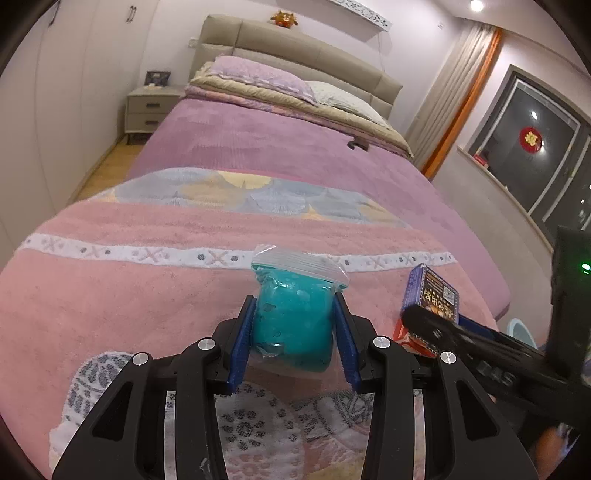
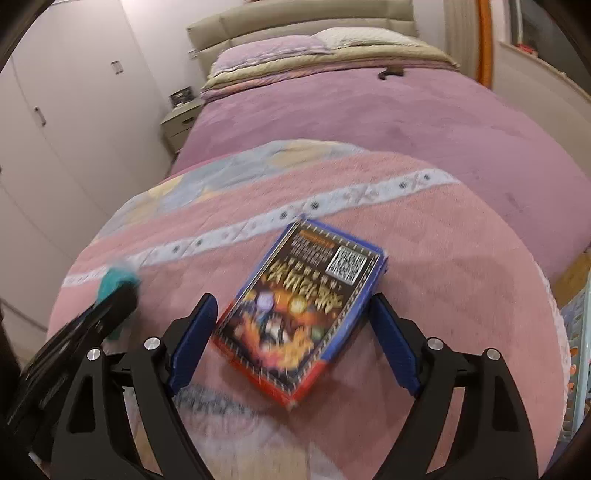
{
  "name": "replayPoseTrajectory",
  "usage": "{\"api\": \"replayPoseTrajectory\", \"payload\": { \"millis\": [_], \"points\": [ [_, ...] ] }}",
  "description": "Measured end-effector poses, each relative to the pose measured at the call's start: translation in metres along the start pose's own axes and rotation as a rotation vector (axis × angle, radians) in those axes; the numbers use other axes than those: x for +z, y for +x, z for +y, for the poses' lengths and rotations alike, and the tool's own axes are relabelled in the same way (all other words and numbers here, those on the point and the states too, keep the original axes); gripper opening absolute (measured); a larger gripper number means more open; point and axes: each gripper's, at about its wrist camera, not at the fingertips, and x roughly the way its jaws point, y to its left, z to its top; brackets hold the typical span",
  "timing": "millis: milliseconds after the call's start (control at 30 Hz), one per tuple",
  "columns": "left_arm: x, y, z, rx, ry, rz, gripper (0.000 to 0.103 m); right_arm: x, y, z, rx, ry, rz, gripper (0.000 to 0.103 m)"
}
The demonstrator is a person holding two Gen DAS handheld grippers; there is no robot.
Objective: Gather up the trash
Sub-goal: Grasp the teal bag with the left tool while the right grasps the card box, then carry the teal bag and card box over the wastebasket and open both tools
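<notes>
Left hand-held gripper [image 1: 295,332] clamped on teal bag [image 1: 293,321]; right hand-held gripper [image 2: 291,332] spread wide, straddling printed box [image 2: 301,306] on bed [image 2: 406,122].

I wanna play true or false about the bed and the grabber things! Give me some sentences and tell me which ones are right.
1. The left gripper squeezes a teal bag. True.
2. The right gripper is shut on the box. False: its jaws are open, either side of the box.
3. The box lies on the bed. True.
4. The bag is red. False: it is clear, with teal stuff inside.
5. A toy sits on the headboard. True.
</notes>
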Motion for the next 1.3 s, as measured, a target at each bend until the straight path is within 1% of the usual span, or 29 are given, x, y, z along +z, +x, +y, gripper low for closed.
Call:
{"api": "replayPoseTrajectory", "payload": {
  "millis": [67, 167, 267, 333, 467, 567, 633, 800, 867, 967, 1033, 1133, 1200, 1300],
  "points": [
    [0.001, 0.004, 0.001, -0.015, -0.001, 0.023, 0.039, 0.002, 0.005, 0.005, -0.054, -0.009, -0.028, 0.080],
    [0.000, 0.004, -0.002, -0.007, 0.013, 0.017, 0.039, 0.002, 0.011, 0.014, -0.129, -0.053, -0.032, 0.080],
    [0.000, 0.005, -0.003, -0.007, 0.025, 0.021, 0.039, 0.000, 0.011, 0.013, -0.140, -0.050, -0.037, 0.079],
    [0.000, 0.007, -0.005, -0.008, 0.033, 0.028, 0.039, -0.003, 0.009, 0.012, -0.144, -0.052, -0.039, 0.076],
    [0.001, 0.010, -0.008, -0.002, 0.051, 0.037, 0.039, -0.008, 0.004, 0.011, -0.117, -0.078, -0.046, 0.066],
    [0.000, 0.010, -0.011, 0.007, 0.069, 0.032, 0.039, -0.017, -0.005, 0.007, -0.092, -0.083, -0.050, 0.062],
    [-0.001, 0.010, -0.015, 0.019, 0.085, 0.024, 0.039, -0.024, -0.013, 0.002, -0.058, -0.079, -0.054, 0.061],
    [-0.006, 0.004, -0.035, 0.046, 0.165, -0.017, 0.039, -0.054, -0.039, -0.011, -0.022, -0.047, -0.046, 0.060],
    [-0.009, 0.002, -0.046, 0.021, 0.194, -0.008, 0.039, -0.065, -0.048, -0.020, -0.014, -0.032, -0.039, 0.060],
    [-0.018, -0.006, -0.068, -0.017, 0.245, 0.001, 0.039, -0.081, -0.065, -0.034, -0.029, -0.019, -0.033, 0.060],
    [-0.027, -0.015, -0.083, -0.066, 0.263, 0.004, 0.039, -0.090, -0.078, -0.049, -0.029, 0.004, -0.037, 0.060],
    [-0.038, -0.023, -0.104, -0.100, 0.289, 0.009, 0.039, -0.101, -0.099, -0.072, -0.034, 0.040, -0.050, 0.060],
    [-0.048, -0.028, -0.124, -0.128, 0.311, 0.013, 0.039, -0.107, -0.113, -0.086, -0.026, 0.064, -0.066, 0.060],
    [-0.058, -0.032, -0.152, -0.163, 0.345, 0.016, 0.039, -0.112, -0.139, -0.110, -0.049, 0.091, -0.117, 0.060]
  ]
}}
